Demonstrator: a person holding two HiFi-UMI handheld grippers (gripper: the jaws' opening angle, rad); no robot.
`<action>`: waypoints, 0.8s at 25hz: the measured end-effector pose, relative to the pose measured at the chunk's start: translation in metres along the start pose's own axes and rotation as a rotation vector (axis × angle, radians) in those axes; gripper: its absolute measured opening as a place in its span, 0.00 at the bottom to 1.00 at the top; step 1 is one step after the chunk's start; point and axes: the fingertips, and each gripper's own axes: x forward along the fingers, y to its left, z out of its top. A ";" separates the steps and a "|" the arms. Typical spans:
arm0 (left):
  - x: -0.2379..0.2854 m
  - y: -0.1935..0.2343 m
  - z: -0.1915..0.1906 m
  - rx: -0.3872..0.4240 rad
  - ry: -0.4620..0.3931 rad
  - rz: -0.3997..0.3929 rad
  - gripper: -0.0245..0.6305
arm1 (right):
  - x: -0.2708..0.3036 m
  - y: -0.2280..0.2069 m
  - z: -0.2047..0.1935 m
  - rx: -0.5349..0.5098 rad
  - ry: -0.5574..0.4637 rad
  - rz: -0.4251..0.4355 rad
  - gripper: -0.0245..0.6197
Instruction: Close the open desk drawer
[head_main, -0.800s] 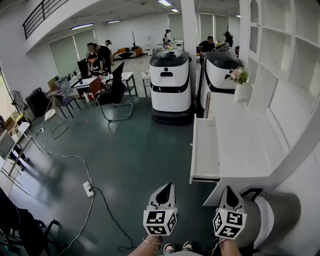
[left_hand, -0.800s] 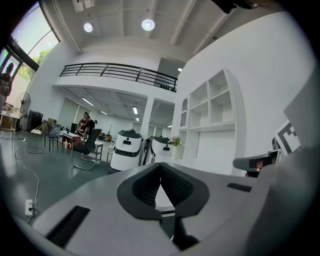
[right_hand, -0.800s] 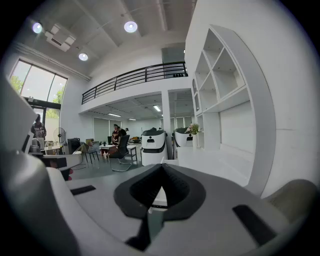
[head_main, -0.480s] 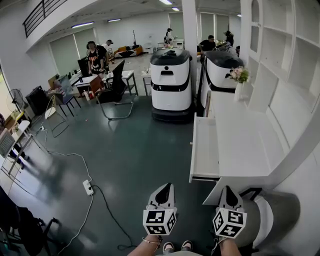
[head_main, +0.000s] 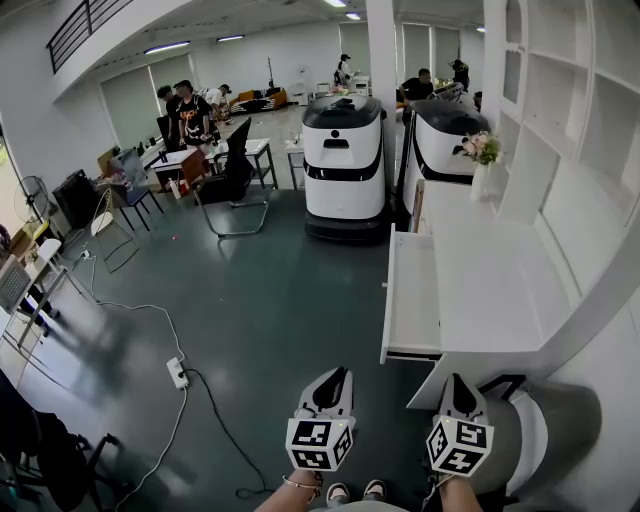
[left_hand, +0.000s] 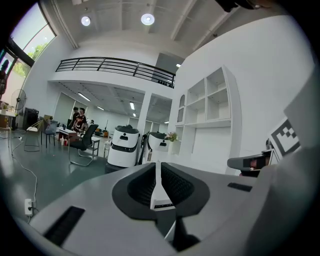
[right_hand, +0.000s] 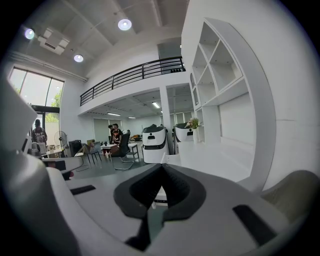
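The white desk (head_main: 500, 290) runs along the right wall. Its drawer (head_main: 410, 300) stands pulled out to the left over the dark floor and looks empty. My left gripper (head_main: 331, 373) and right gripper (head_main: 457, 379) hang side by side at the bottom of the head view. Both are short of the drawer's near end and touch nothing. The left sits below and left of the drawer's near corner, the right below the desk's near end. In the left gripper view the left gripper (left_hand: 158, 164) has its jaws together with nothing between them. The right gripper (right_hand: 162, 165) looks the same.
Two white service robots (head_main: 344, 165) (head_main: 441, 140) stand beyond the drawer's far end. A vase of flowers (head_main: 478, 152) is on the desk, with white shelves (head_main: 565, 110) above. A round grey seat (head_main: 530, 430) is by my right gripper. A power strip (head_main: 177, 373) with its cable lies at left. People stand at desks far back.
Both grippers hold the same place. The head view has shifted slightly, and the people at the back have moved about.
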 end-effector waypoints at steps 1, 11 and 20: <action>0.000 0.001 0.000 0.000 0.000 -0.004 0.08 | 0.000 0.000 -0.001 -0.001 0.001 -0.001 0.05; -0.018 0.028 0.001 0.011 -0.002 -0.004 0.19 | -0.006 0.015 -0.007 -0.009 0.007 -0.035 0.05; -0.042 0.074 -0.007 0.035 0.030 0.007 0.19 | -0.011 0.031 -0.015 -0.004 0.025 -0.093 0.05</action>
